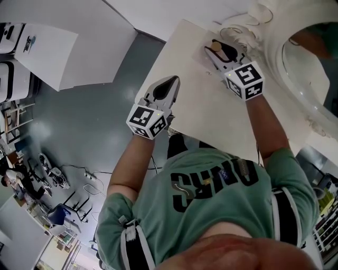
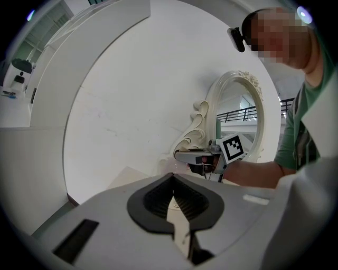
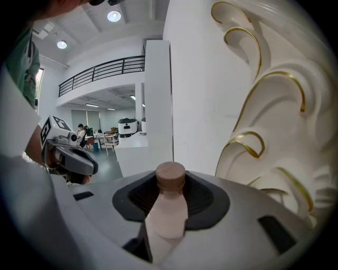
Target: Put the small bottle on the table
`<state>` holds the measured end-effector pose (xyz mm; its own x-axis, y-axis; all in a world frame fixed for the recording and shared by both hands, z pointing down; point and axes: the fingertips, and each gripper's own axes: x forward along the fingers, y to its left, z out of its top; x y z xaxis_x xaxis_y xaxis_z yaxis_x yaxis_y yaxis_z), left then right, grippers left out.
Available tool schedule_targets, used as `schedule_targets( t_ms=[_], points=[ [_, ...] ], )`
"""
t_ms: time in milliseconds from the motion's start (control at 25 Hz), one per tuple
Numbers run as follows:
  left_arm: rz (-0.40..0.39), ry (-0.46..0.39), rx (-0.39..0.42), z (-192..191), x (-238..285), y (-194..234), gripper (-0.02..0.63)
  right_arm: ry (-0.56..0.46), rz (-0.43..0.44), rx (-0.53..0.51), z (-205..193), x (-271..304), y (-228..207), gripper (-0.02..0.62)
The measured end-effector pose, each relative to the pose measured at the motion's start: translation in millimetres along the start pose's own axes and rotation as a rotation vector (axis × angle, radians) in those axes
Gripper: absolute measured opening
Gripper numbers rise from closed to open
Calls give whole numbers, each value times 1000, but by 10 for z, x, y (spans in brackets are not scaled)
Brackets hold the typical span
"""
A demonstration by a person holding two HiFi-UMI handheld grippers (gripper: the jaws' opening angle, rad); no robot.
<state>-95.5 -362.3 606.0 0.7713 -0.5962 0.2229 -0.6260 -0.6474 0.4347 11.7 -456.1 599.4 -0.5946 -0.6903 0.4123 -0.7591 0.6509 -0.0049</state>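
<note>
Honestly, my right hand-held gripper [image 1: 217,54] pinches the small bottle [image 3: 169,208]; letting go tilted could tip it over on the surface [image 1: 211,111].

small bottle [image 3: 168,211] base hidden between jaws of right gripper [image 3: 171,182], mirror [image 1: 273,59] cut off by head view's edge

Bright even light from ceiling lamps [image 3: 114,16]; gripper views warp and darken at edges.

Left gripper [image 1: 170,83] jaws together, empty, forearm reaching forward. Right gripper [image 1: 214,51] farther out, arm stretched, jaws clamped on small bottle [image 3: 168,208].
</note>
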Motion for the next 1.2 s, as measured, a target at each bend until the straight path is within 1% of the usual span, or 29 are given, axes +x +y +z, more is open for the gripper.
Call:
schedule_targets(
  t_ms=[280,440,600,800,840,920,1040,1200],
  points=[
    [-6,0,-2,-25,37,1,8,1,-3,-20,-60,44,-15,126],
    [-7,2,-7,-54,65,9,8,-20,6,-33,-57,54,-19,127],
    [-8,-1,-11,-54,57,-4,9,-40,22,-34,-58,52,-10,129],
    [0,-4,-14,-13,-25,-15,9,-38,17,-27,-69,54,-8,135],
    [3,-7,-13,7,-44,-15,9,-31,19,-26,-76,60,-7,145],
    [8,-10,-11,49,-90,-18,9,-19,33,-30,-83,73,23,201],
    [13,-11,-13,86,-179,-63,9,-32,45,-43,-44,35,85,232],
    [21,-15,-9,149,-331,-137,8,-52,27,-49,79,-55,70,250]
  ],
)
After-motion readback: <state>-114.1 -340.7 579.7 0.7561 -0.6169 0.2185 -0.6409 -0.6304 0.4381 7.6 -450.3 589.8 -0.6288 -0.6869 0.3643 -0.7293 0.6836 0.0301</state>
